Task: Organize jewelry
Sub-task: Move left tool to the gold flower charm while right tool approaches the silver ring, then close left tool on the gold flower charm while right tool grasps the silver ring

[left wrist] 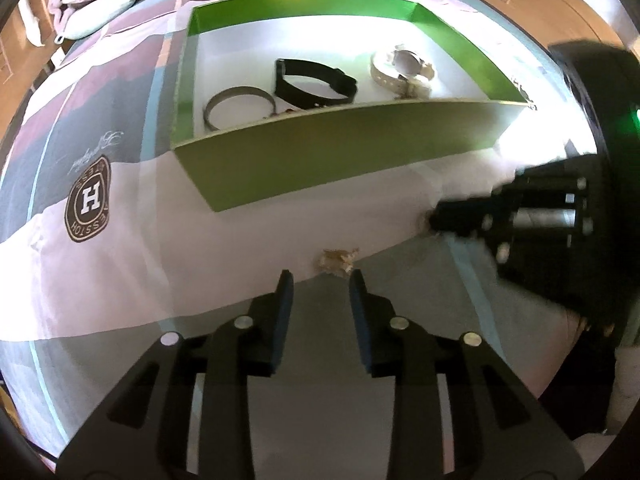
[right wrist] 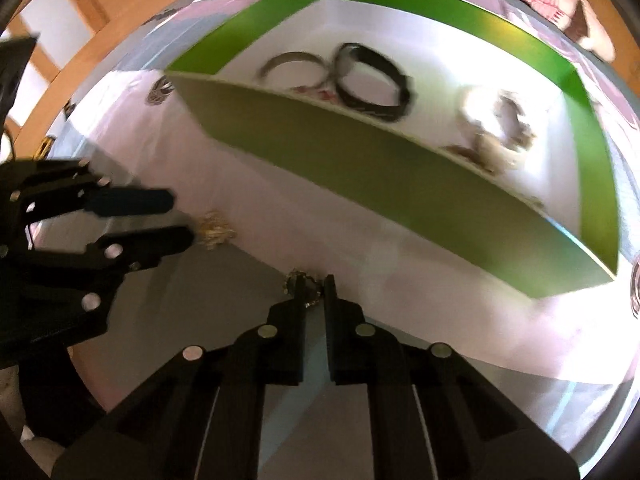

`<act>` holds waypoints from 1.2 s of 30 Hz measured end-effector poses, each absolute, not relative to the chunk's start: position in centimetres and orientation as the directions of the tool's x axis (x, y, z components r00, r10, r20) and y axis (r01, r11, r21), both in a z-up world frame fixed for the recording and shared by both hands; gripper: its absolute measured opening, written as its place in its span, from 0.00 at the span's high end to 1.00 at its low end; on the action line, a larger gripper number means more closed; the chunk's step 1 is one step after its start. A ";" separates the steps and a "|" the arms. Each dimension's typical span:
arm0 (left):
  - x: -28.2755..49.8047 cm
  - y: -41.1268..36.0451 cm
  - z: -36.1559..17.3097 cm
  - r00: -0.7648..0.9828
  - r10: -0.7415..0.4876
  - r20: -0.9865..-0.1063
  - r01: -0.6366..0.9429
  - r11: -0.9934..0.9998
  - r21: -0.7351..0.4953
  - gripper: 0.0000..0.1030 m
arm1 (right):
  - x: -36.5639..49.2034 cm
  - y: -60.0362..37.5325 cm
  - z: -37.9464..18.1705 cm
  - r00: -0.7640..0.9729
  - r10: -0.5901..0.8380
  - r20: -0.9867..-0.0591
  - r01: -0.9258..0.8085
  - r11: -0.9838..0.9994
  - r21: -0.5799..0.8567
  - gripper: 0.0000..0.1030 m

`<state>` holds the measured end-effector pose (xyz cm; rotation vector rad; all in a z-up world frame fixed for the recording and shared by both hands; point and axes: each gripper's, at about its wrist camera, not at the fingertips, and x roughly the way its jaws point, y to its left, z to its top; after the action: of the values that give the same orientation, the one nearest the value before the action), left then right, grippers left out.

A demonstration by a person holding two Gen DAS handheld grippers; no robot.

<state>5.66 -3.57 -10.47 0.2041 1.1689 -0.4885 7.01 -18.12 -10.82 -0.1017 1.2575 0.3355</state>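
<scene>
A green box (left wrist: pixel 320 160) with a white floor holds a silver bangle (left wrist: pixel 240 106), a black strap watch (left wrist: pixel 312 84) and a white watch (left wrist: pixel 400 66). On the bedsheet in front of it lies a small gold trinket (left wrist: pixel 336 262), just ahead of my left gripper (left wrist: pixel 320 280), which is open with nothing between its fingers. My right gripper (right wrist: pixel 314 285) is shut on another small metal trinket (right wrist: pixel 306 280) that rests on the sheet. In the right wrist view the left gripper (right wrist: pixel 182 218) hovers at the left with the gold trinket (right wrist: pixel 216 230) at its tips.
The bed cover is patterned in grey, pink and white, with a round H badge (left wrist: pixel 88 200). Pillows (left wrist: pixel 92 0) lie at the far left. Another metal piece (right wrist: pixel 636 288) shows past the box's right end. Wooden furniture rings the bed.
</scene>
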 end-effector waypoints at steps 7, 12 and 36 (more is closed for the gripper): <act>5.1 -5.6 -10.3 0.309 -0.289 -0.906 0.521 0.848 -0.092 0.61 | 7.3 -21.6 -8.4 0.302 0.210 -0.930 -0.220 0.964 0.146 0.71; 6.0 -6.2 -11.1 0.309 -0.264 -0.914 0.511 0.856 -0.075 0.61 | 7.9 -24.7 -7.9 0.313 0.219 -0.924 -0.115 0.975 0.192 0.71; 6.8 -4.0 -12.5 0.291 -0.216 -0.932 0.445 0.893 -0.067 0.57 | 7.1 -16.4 -11.8 0.262 0.216 -0.941 -0.342 0.932 0.119 0.71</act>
<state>6.83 -4.00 -12.52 0.2209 1.1983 -0.4452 7.06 -16.40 -11.76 -0.1167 1.2502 0.3784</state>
